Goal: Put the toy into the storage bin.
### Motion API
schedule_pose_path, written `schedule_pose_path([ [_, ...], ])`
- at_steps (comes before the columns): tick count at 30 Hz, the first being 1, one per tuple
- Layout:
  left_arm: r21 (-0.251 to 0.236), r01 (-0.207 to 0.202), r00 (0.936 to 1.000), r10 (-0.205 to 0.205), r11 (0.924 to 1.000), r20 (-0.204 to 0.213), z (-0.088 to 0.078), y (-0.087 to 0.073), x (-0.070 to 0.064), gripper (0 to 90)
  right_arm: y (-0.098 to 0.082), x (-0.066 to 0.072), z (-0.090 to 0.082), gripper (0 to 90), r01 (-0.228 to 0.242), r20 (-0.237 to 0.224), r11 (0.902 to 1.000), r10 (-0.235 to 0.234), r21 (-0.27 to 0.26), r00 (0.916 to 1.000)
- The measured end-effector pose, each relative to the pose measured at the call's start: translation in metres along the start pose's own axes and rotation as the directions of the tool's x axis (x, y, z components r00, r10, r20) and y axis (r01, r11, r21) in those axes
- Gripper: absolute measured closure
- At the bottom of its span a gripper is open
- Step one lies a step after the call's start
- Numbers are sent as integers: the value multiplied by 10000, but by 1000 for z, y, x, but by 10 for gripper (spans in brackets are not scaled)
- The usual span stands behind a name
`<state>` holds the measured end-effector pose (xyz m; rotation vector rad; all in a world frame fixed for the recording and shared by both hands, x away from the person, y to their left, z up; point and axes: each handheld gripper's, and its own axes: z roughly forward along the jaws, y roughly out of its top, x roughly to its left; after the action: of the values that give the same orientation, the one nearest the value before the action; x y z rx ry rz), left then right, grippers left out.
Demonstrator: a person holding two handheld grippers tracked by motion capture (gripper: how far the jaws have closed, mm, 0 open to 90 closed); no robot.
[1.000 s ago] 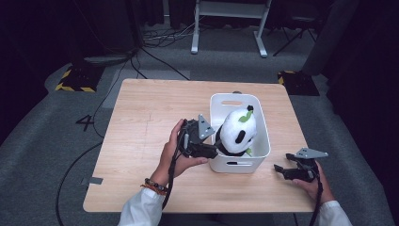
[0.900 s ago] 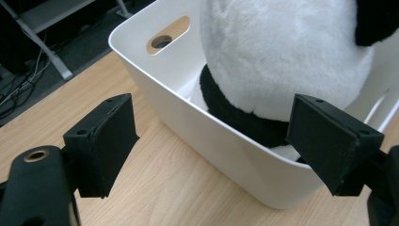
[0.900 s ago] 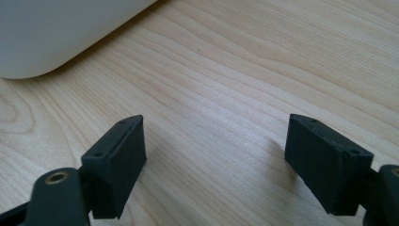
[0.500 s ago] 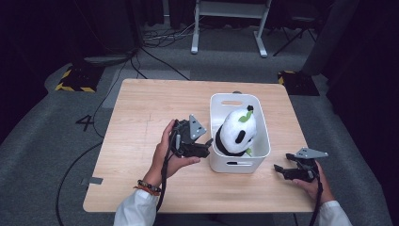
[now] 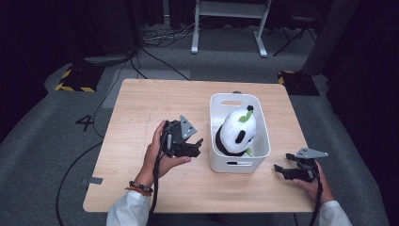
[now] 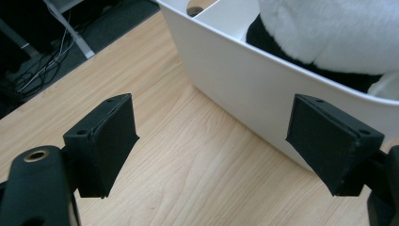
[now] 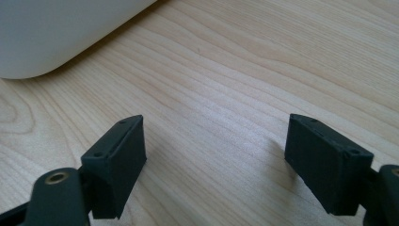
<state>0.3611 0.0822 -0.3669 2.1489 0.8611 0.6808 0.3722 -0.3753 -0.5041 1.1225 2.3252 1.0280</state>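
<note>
A: Start close. What is the left claw (image 5: pixel 196 147) doing?

B: It sits in the person's left hand (image 5: pixel 157 153) over the wooden counter (image 5: pixel 141 108), just beside the white basket (image 5: pixel 240 165). In the left gripper view its two black pads (image 6: pixel 106 141) stand wide apart with only bare wood between them, so it is released and grasps nothing. One pad lies in front of the basket's outer wall; I cannot tell whether it touches it.

A: And the right claw (image 5: pixel 281 170)?

B: Near the counter's front right corner, low over the wood, held in the right hand (image 5: pixel 314 182). It points toward the basket's near corner but stays apart from it. In the right gripper view its pads (image 7: pixel 117 162) are spread, again with nothing but wood grain between them: released too.

A: Where is the panda?

B: The plush panda (image 5: pixel 236 134) lies inside the basket, between the two claws and a little farther back. Its white body rises above the rim, with a green leaf near its top.

A: Beyond that?

B: Grey carpet (image 5: pixel 61 141), cables (image 5: pixel 155 52) and a white frame's feet (image 5: pixel 228 47).
</note>
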Motion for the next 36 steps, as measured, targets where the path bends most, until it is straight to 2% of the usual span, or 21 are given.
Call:
schedule_pose_path([
  [10,251,8,9998,-3,9997,-200,1,-12,8,161,0,0,0,209,0,0,10000,0,1,10000],
  [14,170,-4,9999,6,9999,-105,2,-16,10,161,0,0,0,208,2,1,10000,-2,0,10000],
  [20,373,125,9998,-118,9992,-183,5,-24,15,161,0,0,0,209,0,0,10000,0,1,10000],
  [28,493,-11,10000,12,9988,-24,8,-32,19,159,0,0,0,209,-1,-7,10000,1,-3,10000],
  [36,784,-23,9999,35,9969,-152,15,-41,22,160,0,0,0,209,2,3,10000,-2,-1,10000],
])
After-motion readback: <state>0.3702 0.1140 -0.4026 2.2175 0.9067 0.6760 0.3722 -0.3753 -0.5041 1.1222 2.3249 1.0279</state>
